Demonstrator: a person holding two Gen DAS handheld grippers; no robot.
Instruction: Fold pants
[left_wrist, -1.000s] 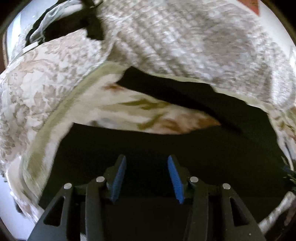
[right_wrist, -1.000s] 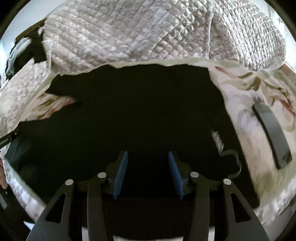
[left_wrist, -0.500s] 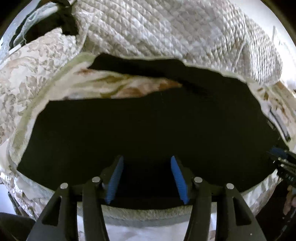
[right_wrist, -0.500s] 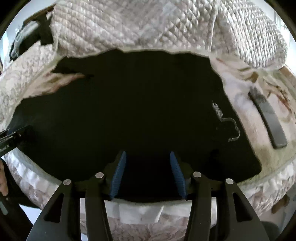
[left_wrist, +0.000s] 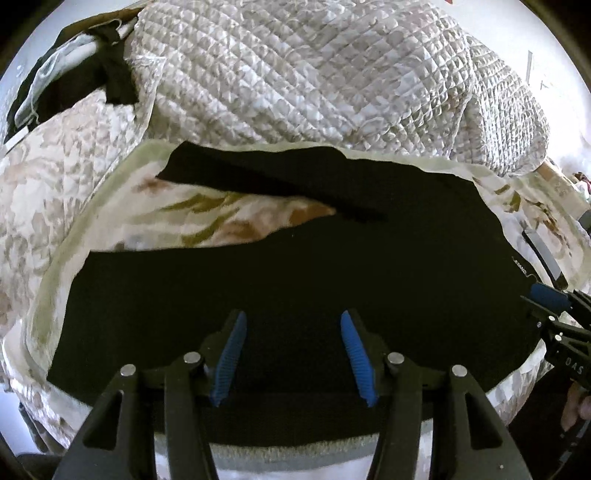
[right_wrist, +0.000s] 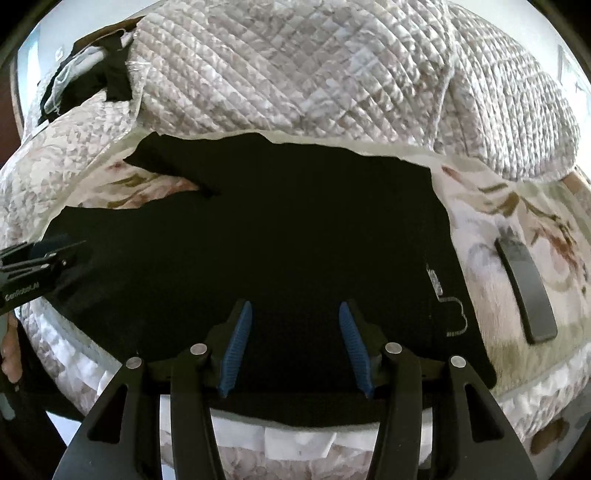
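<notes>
The pants (right_wrist: 277, 240) lie on the bed (right_wrist: 491, 354), quilt (right_wrist: 295, 74) behind them, remote (right_wrist: 524, 291) at their right.

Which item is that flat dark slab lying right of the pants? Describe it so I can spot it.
On the floral bedspread, look right of the black pants, past their white stitched outline. The dark slab lies there alone: rigid, smooth and narrow, unlike the soft fabric around it.

White lettering reading "GenRobot.AI" runs along the black body of the left gripper (right_wrist: 40, 258) at the left edge of the right wrist view, the right gripper (left_wrist: 554, 314) carries partly cut-off letters like "DAS", and small white print on the black pants (left_wrist: 295, 288) is too tiny to read
</notes>
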